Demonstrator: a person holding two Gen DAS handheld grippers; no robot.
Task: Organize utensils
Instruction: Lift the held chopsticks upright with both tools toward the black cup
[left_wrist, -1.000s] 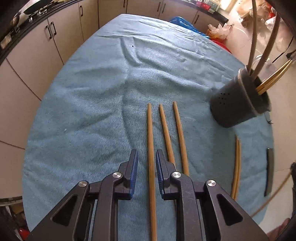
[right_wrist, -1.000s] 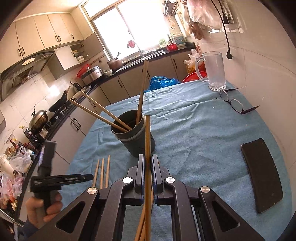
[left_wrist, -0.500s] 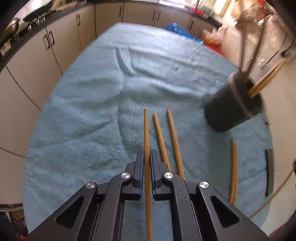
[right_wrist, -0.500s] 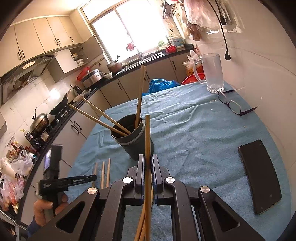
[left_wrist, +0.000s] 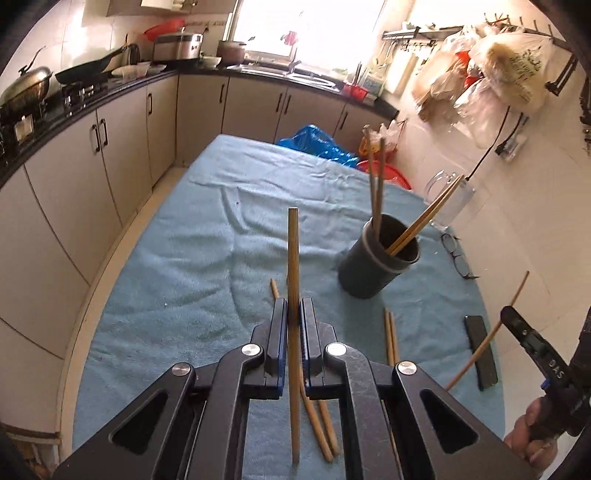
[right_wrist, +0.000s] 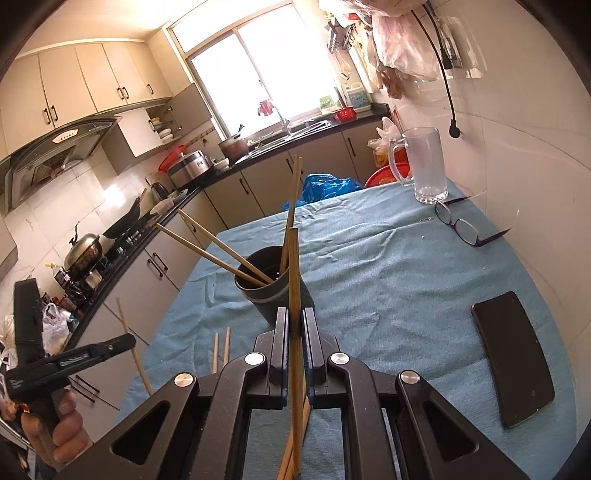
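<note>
My left gripper (left_wrist: 293, 314) is shut on one wooden chopstick (left_wrist: 293, 258) and holds it in the air above the blue cloth (left_wrist: 192, 266). Two loose chopsticks (left_wrist: 317, 424) lie on the cloth beneath it, and another pair (left_wrist: 389, 336) lies to the right. A dark round holder (left_wrist: 376, 266) with several chopsticks in it stands ahead to the right. My right gripper (right_wrist: 294, 325) is shut on a chopstick (right_wrist: 293, 277) just in front of the holder (right_wrist: 262, 299). In the right wrist view the left gripper (right_wrist: 122, 341) shows at the left with its chopstick (right_wrist: 133, 354).
A black phone (right_wrist: 513, 362) lies on the cloth at the right, with glasses (right_wrist: 461, 225) and a glass mug (right_wrist: 424, 162) further back near the wall. Kitchen cabinets (left_wrist: 110, 155) run along the left beyond the table's edge. A hand (right_wrist: 62, 424) grips the left tool.
The left gripper closed on the leftmost chopstick, then rose with it off the cloth and tipped upward. The right gripper stayed in place, still clamped on its chopstick.
</note>
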